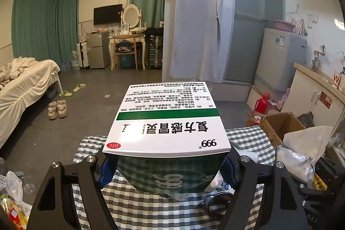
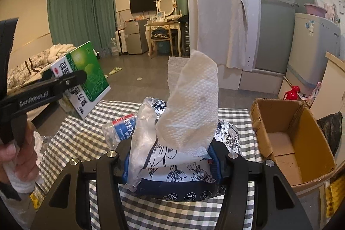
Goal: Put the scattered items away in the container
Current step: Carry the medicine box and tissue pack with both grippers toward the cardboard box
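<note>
My left gripper (image 1: pixel 167 165) is shut on a white and green medicine box (image 1: pixel 168 122) and holds it above the checked tablecloth (image 1: pixel 133 204). In the right wrist view the same box (image 2: pixel 86 77) hangs at the left in the left gripper (image 2: pixel 71 81). My right gripper (image 2: pixel 170 163) is shut on a soft tissue pack (image 2: pixel 179 169) with a white tissue (image 2: pixel 194 105) sticking up. An open cardboard box (image 2: pixel 289 139) stands at the right of the table, also in the left wrist view (image 1: pixel 278 124). A crushed plastic bottle (image 2: pixel 120 128) lies on the cloth.
Plastic bags (image 1: pixel 301 152) lie by the cardboard box. A red flask (image 2: pixel 292 93) stands on the floor beyond. A white cabinet (image 1: pixel 319 98) and washing machine (image 2: pixel 314 46) are at the right. A bed (image 1: pixel 21 83) is at the left. More bags (image 1: pixel 13 197) lie at the lower left.
</note>
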A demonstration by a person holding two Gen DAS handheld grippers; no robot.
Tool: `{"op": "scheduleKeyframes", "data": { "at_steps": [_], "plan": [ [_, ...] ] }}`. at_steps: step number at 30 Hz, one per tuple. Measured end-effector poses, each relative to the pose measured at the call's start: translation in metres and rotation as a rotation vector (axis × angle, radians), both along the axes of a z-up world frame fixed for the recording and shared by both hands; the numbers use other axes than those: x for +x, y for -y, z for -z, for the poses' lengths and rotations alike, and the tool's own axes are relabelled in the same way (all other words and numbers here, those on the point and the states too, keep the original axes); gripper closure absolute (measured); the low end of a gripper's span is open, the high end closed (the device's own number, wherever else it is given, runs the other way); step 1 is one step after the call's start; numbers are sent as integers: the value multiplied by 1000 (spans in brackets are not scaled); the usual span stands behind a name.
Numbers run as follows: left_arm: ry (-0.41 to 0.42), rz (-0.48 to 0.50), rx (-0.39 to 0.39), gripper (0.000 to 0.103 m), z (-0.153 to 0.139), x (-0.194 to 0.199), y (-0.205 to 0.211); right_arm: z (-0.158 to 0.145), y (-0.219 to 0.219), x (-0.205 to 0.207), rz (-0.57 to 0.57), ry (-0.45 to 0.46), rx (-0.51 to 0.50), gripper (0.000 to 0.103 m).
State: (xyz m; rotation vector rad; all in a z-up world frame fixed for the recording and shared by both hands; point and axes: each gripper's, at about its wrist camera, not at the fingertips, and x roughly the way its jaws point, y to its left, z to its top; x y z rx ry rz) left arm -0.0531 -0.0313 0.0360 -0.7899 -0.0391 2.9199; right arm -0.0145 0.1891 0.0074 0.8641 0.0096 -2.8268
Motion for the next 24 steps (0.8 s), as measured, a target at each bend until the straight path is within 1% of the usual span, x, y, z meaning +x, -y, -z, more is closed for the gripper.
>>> {"op": "scheduleKeyframes", "data": {
  "at_steps": [4, 10, 14, 24],
  "plan": [
    [-13, -19, 6, 23, -1, 8, -3, -1, -4, -1, 15, -5, 4, 48],
    [-7, -25, 8, 23, 0, 11, -8, -6, -12, 4, 60, -27, 18, 48],
    [-4, -12, 7, 23, -2, 10, -15, -13, -20, 9, 87, -48, 22, 48],
    [-28, 46, -12, 23, -9, 15, -50, -30, -49, 22, 173, -86, 27, 48]
  ]
}}
